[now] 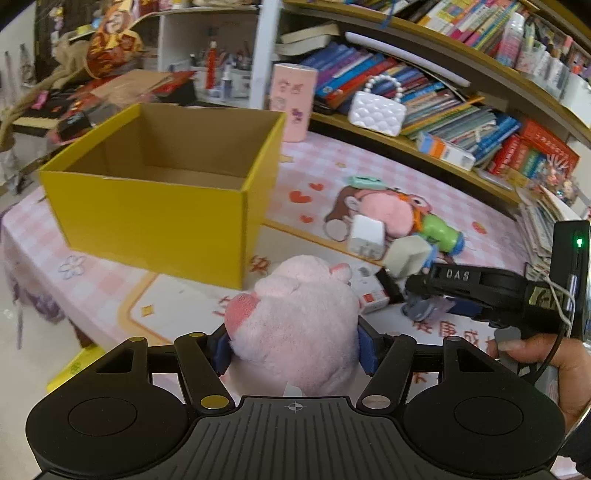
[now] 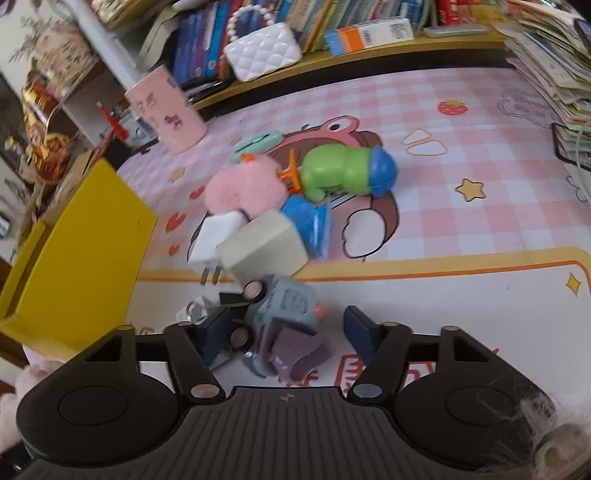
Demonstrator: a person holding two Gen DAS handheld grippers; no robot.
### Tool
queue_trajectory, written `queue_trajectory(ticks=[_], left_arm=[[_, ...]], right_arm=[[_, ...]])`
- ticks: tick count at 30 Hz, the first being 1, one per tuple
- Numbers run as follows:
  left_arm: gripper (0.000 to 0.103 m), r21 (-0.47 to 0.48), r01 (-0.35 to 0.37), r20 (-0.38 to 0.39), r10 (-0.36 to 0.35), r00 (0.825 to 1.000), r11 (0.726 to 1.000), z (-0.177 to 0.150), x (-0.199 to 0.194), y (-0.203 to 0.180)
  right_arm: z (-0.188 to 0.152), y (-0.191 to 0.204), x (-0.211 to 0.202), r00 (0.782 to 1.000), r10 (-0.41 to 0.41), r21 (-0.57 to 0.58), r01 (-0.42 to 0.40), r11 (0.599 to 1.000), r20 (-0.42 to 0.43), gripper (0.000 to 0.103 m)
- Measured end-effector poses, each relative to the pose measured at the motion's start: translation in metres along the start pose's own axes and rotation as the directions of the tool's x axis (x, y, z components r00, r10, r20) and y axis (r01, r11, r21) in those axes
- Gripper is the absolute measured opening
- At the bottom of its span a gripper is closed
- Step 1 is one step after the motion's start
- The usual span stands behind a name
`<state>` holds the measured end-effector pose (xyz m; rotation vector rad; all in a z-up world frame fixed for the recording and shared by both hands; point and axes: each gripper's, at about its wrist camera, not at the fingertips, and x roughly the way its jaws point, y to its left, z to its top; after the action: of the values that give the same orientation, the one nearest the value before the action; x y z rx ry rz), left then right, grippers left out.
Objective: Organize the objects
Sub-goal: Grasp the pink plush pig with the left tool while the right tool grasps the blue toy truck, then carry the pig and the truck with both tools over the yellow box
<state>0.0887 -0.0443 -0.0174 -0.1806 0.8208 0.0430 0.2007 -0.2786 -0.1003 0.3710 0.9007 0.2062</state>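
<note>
Yellow box (image 1: 155,199) at the table's left edge, open-topped. Left gripper (image 1: 293,347) jaws clamped on pink plush toy (image 1: 299,325), just beside the box. Right gripper (image 2: 284,338) jaws half-wide around toy car (image 2: 284,317) near the table's front edge, left pad touching, right pad clear.

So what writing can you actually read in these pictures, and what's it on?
"DAS": raised letters on the black right gripper, seen from the left wrist.
Red characters printed on the table mat: cut off, unreadable.
Book spines on the shelf: too small and blurred.
Orange-and-white box label with barcode: blurred.
</note>
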Motion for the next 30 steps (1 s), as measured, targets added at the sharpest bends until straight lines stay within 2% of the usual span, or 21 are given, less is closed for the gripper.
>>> queue_trajectory(ticks=[1,8,14,17,20,23,30], left_arm=[[0.064,-0.006,-0.008,0.000,0.008,1.000,1.000,-0.001,-0.001,0.002],[0.064,-0.038,-0.017,0.023,0.018,1.000,0.999,-0.001,-0.009,0.013],[0.064,-0.053,0.029,0.033,-0.027,0.999,0.998,-0.002,-0.008,0.027],[0.064,-0.021,0.057,0.023,-0.057,0.998,0.998,-0.005,-0.007,0.032],[0.064,0.019,0.099,0.032,-0.099,0.995,0.995,-0.006,-0.011,0.041],[0.064,0.052,0.123,0.055,-0.126,0.991,0.991,-0.003,-0.017,0.058],[0.064,0.062,0.147,0.057,-0.151,0.987,0.987,-0.005,-0.040,0.125]], right_arm=[[-0.002,0.001,0.001,1.000,-0.002,-0.016,0.002,1.000,0.000,0.052],[-0.007,0.007,-0.016,0.997,-0.011,-0.089,0.018,0.996,0.080,0.051],[-0.008,0.018,-0.046,0.992,-0.060,-0.047,0.066,0.997,0.114,0.051],[-0.017,0.030,-0.062,0.990,-0.087,-0.027,0.090,0.996,0.115,0.051],[-0.034,0.047,-0.077,0.988,-0.091,-0.003,0.092,0.996,0.124,0.051],[-0.053,0.073,-0.085,0.987,-0.093,-0.036,0.098,0.995,0.131,0.051],[-0.097,0.145,-0.089,0.983,-0.110,-0.076,0.122,0.990,0.149,0.051]])
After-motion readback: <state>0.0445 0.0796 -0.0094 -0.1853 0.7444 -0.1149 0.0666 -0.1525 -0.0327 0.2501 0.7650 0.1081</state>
